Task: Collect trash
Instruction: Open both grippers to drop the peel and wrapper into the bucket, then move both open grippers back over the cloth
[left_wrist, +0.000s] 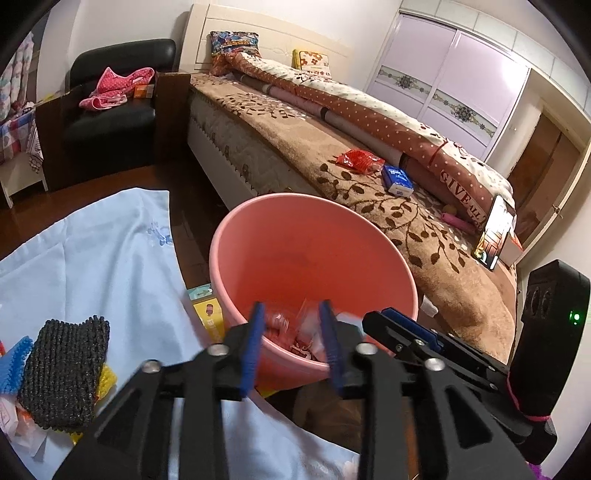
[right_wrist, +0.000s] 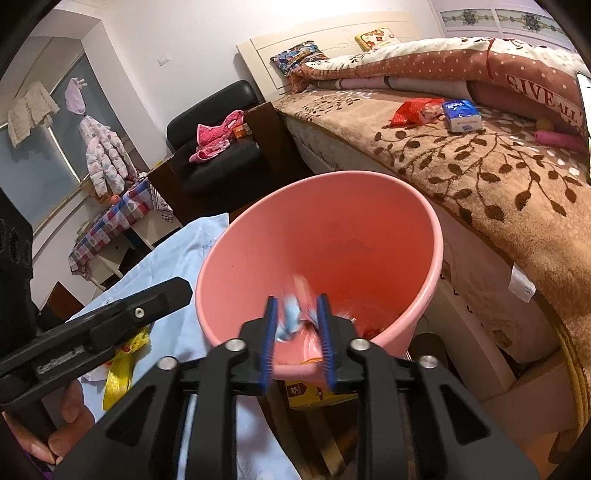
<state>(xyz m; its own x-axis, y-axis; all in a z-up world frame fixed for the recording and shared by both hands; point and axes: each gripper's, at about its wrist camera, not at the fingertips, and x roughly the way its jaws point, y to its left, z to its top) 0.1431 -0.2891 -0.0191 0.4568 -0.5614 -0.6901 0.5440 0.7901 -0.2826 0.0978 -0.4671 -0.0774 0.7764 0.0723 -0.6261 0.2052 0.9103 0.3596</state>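
A pink bucket (left_wrist: 314, 236) (right_wrist: 332, 221) stands between the blue-clothed table and the bed. My left gripper (left_wrist: 291, 306) hangs over its near rim, fingers apart. A blurred red and clear wrapper (left_wrist: 295, 328) shows between them, free of the pads. My right gripper (right_wrist: 297, 298) is over the same rim, also open. A blurred blue and pink wrapper (right_wrist: 291, 314) sits loose between its fingers. On the bed lie a red wrapper (left_wrist: 360, 160) (right_wrist: 413, 110) and a blue tissue pack (left_wrist: 397, 179) (right_wrist: 461, 116).
A light blue cloth (left_wrist: 110, 258) covers the table at left, with a black knitted pad (left_wrist: 62, 373) and small items on it. A yellow box (left_wrist: 210, 317) lies beside the bucket. A phone (left_wrist: 493, 232) stands on the bed. A black armchair (left_wrist: 114, 118) holds pink clothes.
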